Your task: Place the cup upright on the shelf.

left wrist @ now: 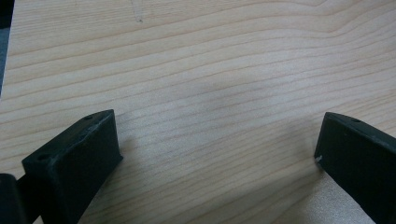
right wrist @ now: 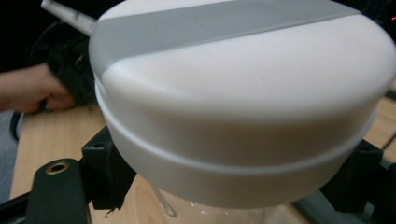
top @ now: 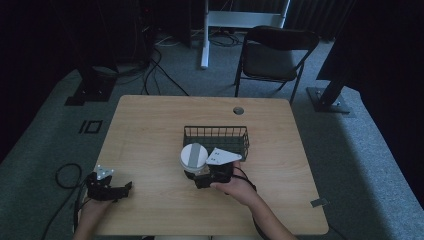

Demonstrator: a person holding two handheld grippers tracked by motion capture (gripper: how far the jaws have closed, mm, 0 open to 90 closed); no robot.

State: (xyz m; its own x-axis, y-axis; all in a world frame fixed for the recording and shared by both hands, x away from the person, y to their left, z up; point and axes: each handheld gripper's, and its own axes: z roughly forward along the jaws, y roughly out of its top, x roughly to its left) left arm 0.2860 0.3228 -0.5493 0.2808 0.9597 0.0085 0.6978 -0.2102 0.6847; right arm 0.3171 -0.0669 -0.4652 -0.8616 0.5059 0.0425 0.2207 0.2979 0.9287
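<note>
White-lidded jar (top: 193,159) in right hand-held gripper (top: 212,175), upright.

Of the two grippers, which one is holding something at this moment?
The right gripper: its jaws grip a white-lidded container just in front of the wire basket. The left gripper is open, with bare table between its jaws.

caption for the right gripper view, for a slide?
Right gripper clamped on a white-lidded jar above the table.
</note>
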